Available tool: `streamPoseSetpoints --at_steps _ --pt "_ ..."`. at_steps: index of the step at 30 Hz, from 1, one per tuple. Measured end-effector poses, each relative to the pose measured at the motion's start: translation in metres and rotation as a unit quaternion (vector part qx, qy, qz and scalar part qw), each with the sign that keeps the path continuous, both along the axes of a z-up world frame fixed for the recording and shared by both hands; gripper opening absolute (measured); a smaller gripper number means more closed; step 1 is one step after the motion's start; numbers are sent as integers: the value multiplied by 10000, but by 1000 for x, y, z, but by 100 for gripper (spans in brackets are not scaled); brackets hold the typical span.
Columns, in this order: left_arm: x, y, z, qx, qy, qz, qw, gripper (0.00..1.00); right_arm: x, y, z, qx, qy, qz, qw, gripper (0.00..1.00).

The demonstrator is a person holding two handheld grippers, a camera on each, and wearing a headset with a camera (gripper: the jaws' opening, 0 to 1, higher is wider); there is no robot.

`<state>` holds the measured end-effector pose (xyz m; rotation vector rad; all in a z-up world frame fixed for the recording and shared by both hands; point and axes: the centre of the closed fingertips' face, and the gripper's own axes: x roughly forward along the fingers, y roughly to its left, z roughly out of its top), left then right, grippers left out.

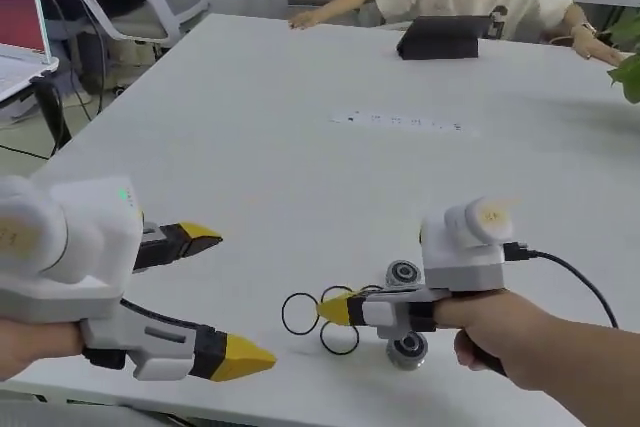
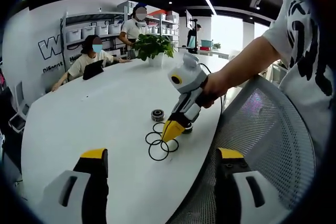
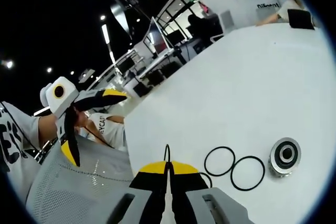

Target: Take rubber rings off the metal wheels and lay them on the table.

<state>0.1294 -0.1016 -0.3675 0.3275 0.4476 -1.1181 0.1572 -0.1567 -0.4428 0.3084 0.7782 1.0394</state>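
- Left tool (image 1: 222, 297) sits nearest in the head view, at 8 o'clock of the frame. Its yellow-tipped jaws are spread wide and point toward 3 o'clock, and the left hand (image 1: 30, 345) grips its handle at the frame's edge.
- Right tool (image 1: 335, 309) is held level, low over the white surface (image 1: 300, 127). Its long axis runs 3 to 9 o'clock, with the tip toward 9 o'clock.
- The right hand (image 1: 500, 332) wraps its handle, and the forearm enters from 4 o'clock.
- Its jaws are pressed together. In the right gripper view a thin black ring (image 3: 167, 151) stands edge-on between the tips.
- Two more rubber rings (image 3: 219, 161) lie flat side by side on the surface, as thin black circles.
- Two metal wheels (image 1: 403, 272) lie flat, one at 12 o'clock of the right tool's body and one at 6 o'clock. The rings lie toward 9 o'clock from them.
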Motion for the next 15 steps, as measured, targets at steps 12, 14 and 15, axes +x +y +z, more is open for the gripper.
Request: streamPoseSetpoints --at_steps 12,14,15 --pt "1 1 -1 8 41 -5 10000 82 -3 4 -12 -166 77 149 9997 0" --pt "1 1 -2 10 52 -8 10000 82 -3 5 -13 -201 70 169 9996 0" --pt "1 1 -2 6 52 -4 10000 82 -3 5 -14 -215 66 176 9996 0"
